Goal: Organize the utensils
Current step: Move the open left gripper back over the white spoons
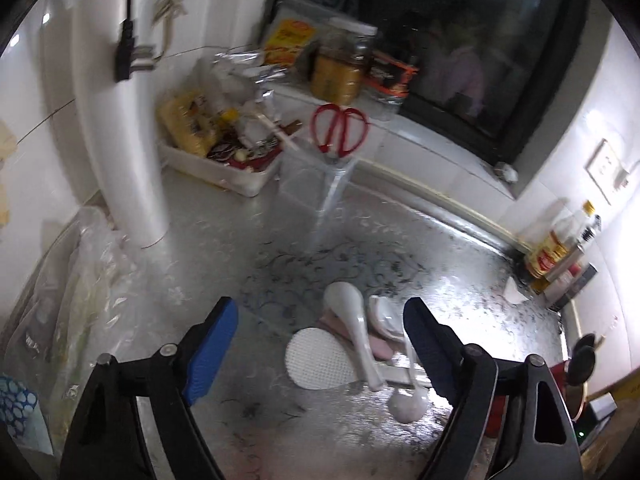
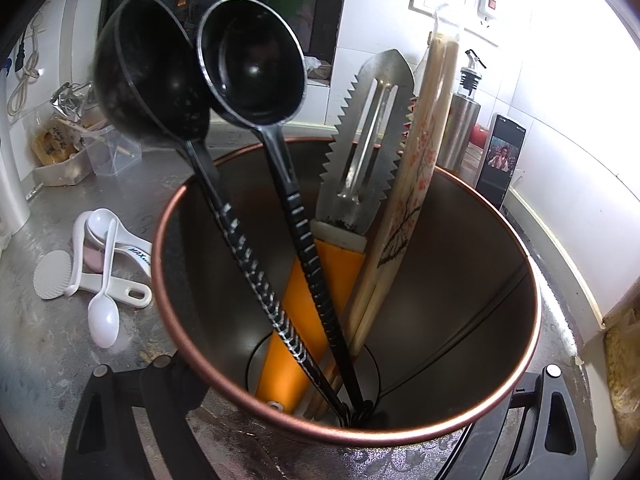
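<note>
Left claw (image 1: 320, 344) spread over patterned foil counter (image 1: 200, 240); right claw's (image 2: 320, 420) state unclear.

Hidden behind the copper-rimmed holder (image 2: 348, 436) in the right wrist view: the fingertips of the right gripper (image 2: 320, 420), so the contact cannot be made out; lower handle ends of the two black ladles (image 2: 256, 68) lost among the chopsticks (image 2: 372, 292) at the holder's bottom. Blurred in the left wrist view: the white tray's (image 1: 218, 168) contents at upper centre, and labels on the bottles (image 1: 560, 248) at the right edge. Cut off at the bottom edge: the arms of the left gripper (image 1: 320, 352).
</note>
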{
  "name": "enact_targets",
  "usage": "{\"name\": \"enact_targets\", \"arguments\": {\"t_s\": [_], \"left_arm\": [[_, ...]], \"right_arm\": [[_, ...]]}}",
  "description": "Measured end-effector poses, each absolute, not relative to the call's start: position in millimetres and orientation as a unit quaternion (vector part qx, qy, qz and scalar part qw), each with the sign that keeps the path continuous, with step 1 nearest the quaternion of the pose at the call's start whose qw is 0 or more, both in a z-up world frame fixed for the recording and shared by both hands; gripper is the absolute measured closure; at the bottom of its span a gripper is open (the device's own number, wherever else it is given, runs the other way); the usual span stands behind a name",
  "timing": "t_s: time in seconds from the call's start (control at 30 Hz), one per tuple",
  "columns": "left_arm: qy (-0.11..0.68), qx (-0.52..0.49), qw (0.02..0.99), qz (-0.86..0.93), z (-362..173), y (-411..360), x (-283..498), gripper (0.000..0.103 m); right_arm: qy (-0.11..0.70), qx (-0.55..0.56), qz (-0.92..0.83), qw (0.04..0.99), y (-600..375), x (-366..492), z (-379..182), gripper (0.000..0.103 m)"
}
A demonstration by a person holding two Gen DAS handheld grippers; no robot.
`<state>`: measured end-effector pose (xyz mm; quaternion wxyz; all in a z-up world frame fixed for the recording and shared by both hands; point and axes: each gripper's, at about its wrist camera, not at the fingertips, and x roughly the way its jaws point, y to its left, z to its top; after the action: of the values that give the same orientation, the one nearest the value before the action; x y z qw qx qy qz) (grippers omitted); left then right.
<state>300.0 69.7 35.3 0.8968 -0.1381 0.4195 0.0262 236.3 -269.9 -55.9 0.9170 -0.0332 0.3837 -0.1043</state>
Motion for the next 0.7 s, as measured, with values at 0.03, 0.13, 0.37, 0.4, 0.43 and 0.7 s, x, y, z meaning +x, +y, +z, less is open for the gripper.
{"name": "enact_targets", "arguments": {"t_s": [0.03, 0.13, 0.37, 0.4, 0.43, 0.7], "left_arm": [[0.422, -0.143, 0.895, 0.036, 31, 76, 300, 0.014], [0.427, -0.156, 0.888, 0.062, 21, 89, 300, 0.010], [0.442, -0.176, 0.874, 0.105, 4, 114, 297, 0.007], [0.443, -0.178, 0.872, 0.111, 2, 116, 297, 0.007], [0.445, -0.181, 0.870, 0.115, 0, 119, 296, 0.007], [0.474, -0.175, 0.857, 0.102, -22, 112, 297, 0.007]], "right_arm": [[0.384, -0.033, -0.105, 0.917, -269, 237, -56, 0.009], [0.383, -0.034, -0.106, 0.917, -266, 238, -57, 0.009], [0.384, -0.033, -0.107, 0.917, -267, 237, -58, 0.009], [0.384, -0.033, -0.107, 0.917, -266, 238, -58, 0.009], [0.384, -0.033, -0.107, 0.917, -267, 238, -58, 0.009], [0.387, -0.033, -0.109, 0.915, -268, 238, -57, 0.009]]}}
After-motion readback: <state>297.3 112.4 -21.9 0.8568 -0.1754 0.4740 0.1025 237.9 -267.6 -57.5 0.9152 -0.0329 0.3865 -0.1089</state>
